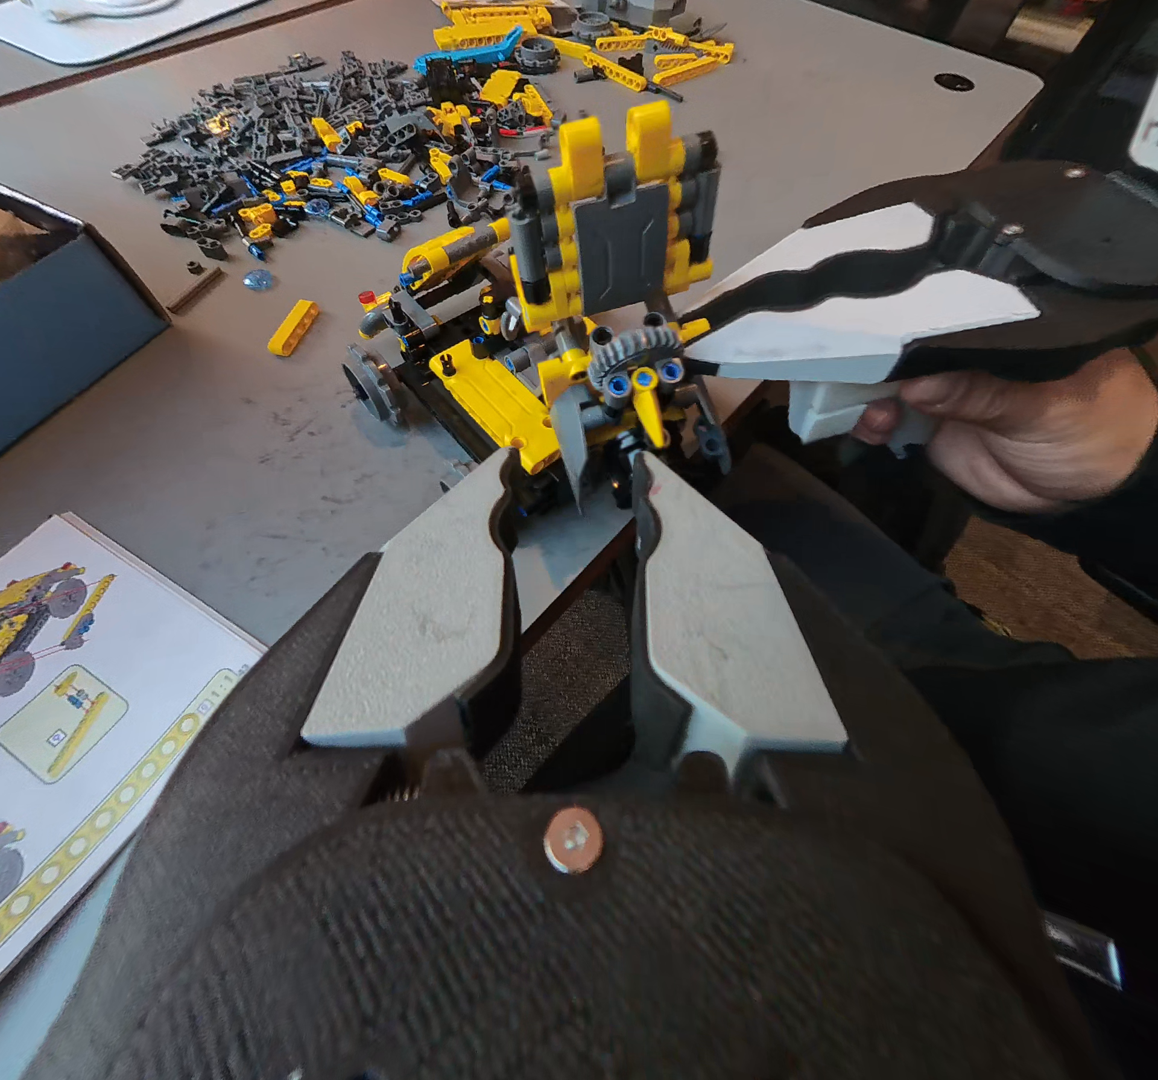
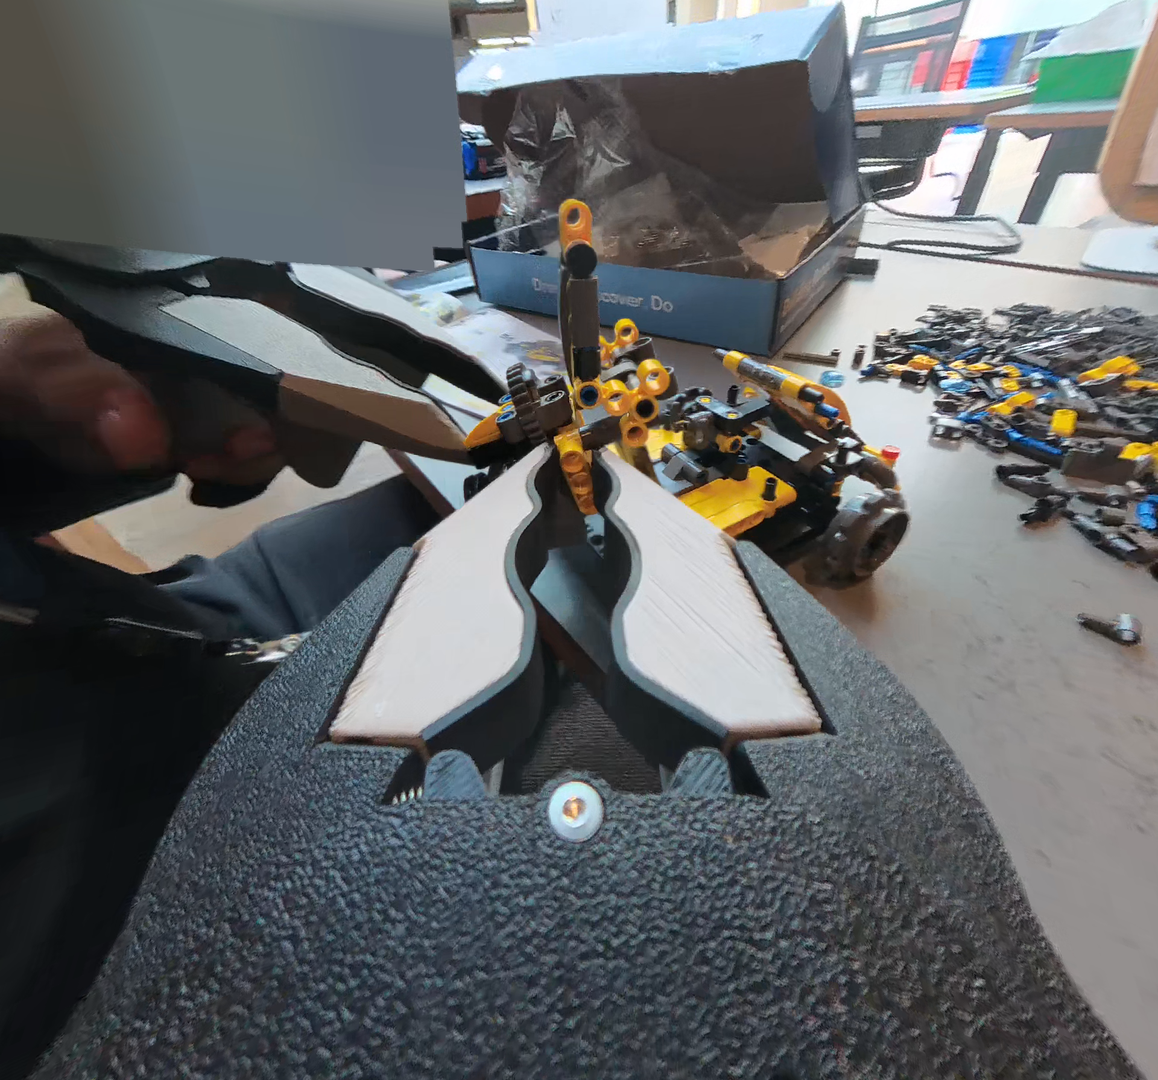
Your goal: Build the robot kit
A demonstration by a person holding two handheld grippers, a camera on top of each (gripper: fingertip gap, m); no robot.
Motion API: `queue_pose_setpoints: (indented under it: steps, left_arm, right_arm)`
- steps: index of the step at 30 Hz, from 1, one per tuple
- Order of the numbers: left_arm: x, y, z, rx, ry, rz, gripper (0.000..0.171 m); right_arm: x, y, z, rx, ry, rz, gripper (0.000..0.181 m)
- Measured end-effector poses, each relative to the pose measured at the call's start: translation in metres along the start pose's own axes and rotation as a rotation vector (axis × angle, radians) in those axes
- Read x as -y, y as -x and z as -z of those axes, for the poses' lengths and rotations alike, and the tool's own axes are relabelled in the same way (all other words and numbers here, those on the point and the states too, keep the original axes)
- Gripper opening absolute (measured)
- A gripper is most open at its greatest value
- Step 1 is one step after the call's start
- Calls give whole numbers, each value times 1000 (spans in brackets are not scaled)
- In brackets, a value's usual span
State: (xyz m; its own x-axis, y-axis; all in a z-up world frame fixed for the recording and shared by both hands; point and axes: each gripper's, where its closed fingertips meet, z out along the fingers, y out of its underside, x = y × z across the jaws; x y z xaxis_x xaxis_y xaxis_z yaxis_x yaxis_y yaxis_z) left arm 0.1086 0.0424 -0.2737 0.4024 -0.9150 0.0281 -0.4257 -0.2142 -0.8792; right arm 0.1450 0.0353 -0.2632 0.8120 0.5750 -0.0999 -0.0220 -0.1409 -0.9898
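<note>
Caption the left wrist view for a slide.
Left gripper clamps the near end of a yellow brick vehicle at the table edge; right gripper meets its grey gear.

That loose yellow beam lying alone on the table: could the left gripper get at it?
Probably yes: bare table surrounds the yellow beam, but the left gripper is shut on the model.

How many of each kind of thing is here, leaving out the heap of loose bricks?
Handheld grippers: 2 (left gripper, right gripper)
Part-built yellow model: 1
Open instruction booklet: 1
Blue cardboard box: 1
Total: 5
</note>
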Motion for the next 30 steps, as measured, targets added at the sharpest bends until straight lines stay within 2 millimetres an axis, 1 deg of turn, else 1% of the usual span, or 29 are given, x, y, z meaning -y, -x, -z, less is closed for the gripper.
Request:
queue_pose_setpoints:
  steps: [1, 2, 3, 4, 5, 8, 10, 11, 12, 13, 16, 18, 19, 20, 21, 22, 23, 24, 25, 26, 27, 28, 30]
  left_arm:
    - [2, -5, 3, -32, -9, -8, 46]
    - [3, -17, 7, -110, -21, -12, 69]
    - [5, -27, 11, -181, -39, -1, 82]
    - [6, -32, 15, -224, -58, 10, 92]
    - [6, -35, 15, -241, -70, 10, 97]
    - [-5, -28, -4, -160, -24, -33, 96]
    - [-5, -23, -14, -103, -25, -85, 90]
    - [-5, -20, -17, -70, -33, -113, 89]
    - [-6, -12, -20, -18, -35, -139, 74]
    - [-8, -8, -21, -4, -35, -170, 71]
    - [-11, -7, -18, -35, -47, -155, 64]
    - [-12, -5, -16, -65, -49, -147, 63]
    - [-13, -3, -14, -70, -49, -143, 63]
    - [-13, 0, -13, -69, -51, -141, 63]
    - [-13, 4, -11, -70, -55, -137, 63]
    - [-13, 7, -8, -74, -62, -131, 63]
    - [-14, 11, -6, -75, -65, -123, 63]
    - [-16, 15, -5, -80, -62, -113, 63]
    - [-17, 17, -3, -92, -69, -101, 63]
    - [-17, 17, -1, -116, -87, -84, 63]
    - [-16, 17, 0, -142, -102, -57, 63]
    - [-16, 18, 1, -167, -114, -30, 63]
    - [-17, 25, 2, -176, -127, 14, 63]
  right_arm:
    - [-1, -1, 0, -12, 10, 21, 9]
    - [-2, -2, 0, -8, 14, 15, 9]
    - [-1, -2, 1, -10, 1, 2, 9]
    - [0, -2, 2, -7, -11, -11, 9]
    - [2, -1, 2, 1, -17, -24, 9]
    - [10, 13, -3, 33, -42, -22, 9]
    - [10, 23, -9, 32, -36, 4, 9]
    - [10, 24, -11, 12, -36, 7, 9]
    - [10, 24, -12, -7, -38, 1, 9]
    - [9, 24, -13, -15, -30, -12, 9]
    - [6, 31, -14, 11, -33, -35, 10]
    - [5, 37, -14, 55, -14, -23, 15]
    - [6, 37, -12, 66, -10, -11, 19]
    - [9, 37, -7, 82, -15, -3, 19]
    - [11, 33, -2, 85, -23, 0, 23]
    - [12, 24, 6, 75, -25, 1, 29]
    - [11, 13, 13, 61, -15, -3, 33]
    - [6, -2, 21, 37, 13, -17, 42]
    - [-5, -17, 26, 14, 65, -39, 58]
    - [-17, -30, 31, 5, 130, -61, 65]
    - [-27, -37, 35, 18, 185, -73, 65]
    - [-37, -40, 35, 42, 237, -83, 65]
    - [-53, -39, 28, 80, 344, -86, 73]
